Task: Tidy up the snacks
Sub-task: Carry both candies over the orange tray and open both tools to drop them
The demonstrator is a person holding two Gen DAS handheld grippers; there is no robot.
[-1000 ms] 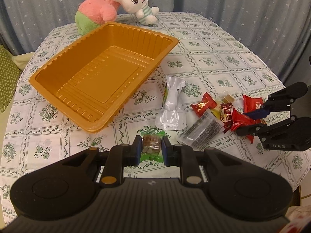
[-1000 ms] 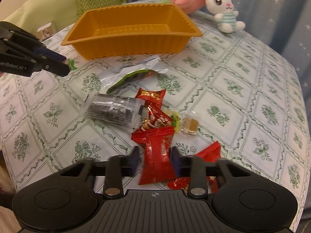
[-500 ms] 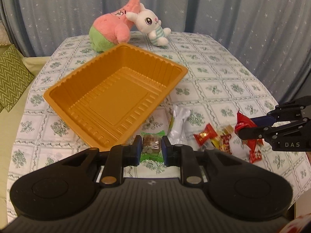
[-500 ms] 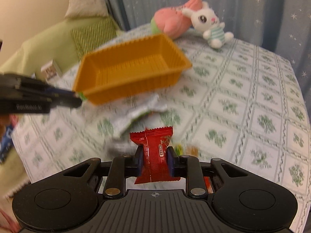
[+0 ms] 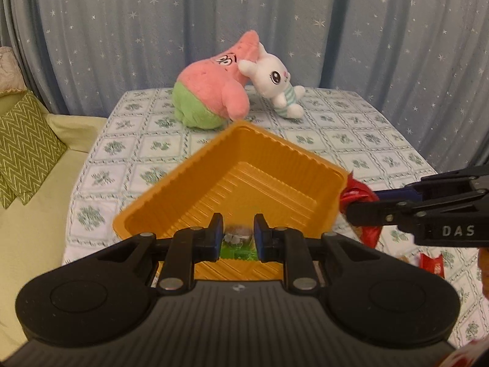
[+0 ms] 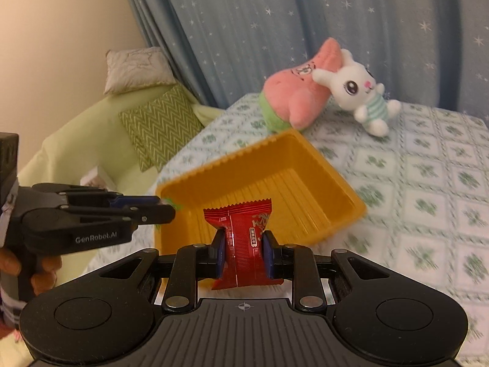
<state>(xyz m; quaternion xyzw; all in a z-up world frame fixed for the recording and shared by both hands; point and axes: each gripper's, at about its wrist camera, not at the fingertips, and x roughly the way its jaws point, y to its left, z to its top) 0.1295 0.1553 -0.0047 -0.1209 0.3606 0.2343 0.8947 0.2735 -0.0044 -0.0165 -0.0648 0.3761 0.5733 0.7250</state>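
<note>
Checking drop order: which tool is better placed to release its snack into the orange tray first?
Probably left: the left tool holds its green snack over the orange tray, while the right tool's red snack hangs outside the rim.

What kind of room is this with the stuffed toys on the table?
Most likely a living room or bedroom in someone's home. There's a table with a flowered cloth, starry blue curtains behind it, and a soft green seat with a zigzag cushion beside it. The plush bunny fits a home too.

text: "DAS" showing on black right gripper [image 5: 360, 211] body | "GenRobot.AI" showing on black left gripper [image 6: 166, 209] body | red wrapper print unreadable
</note>
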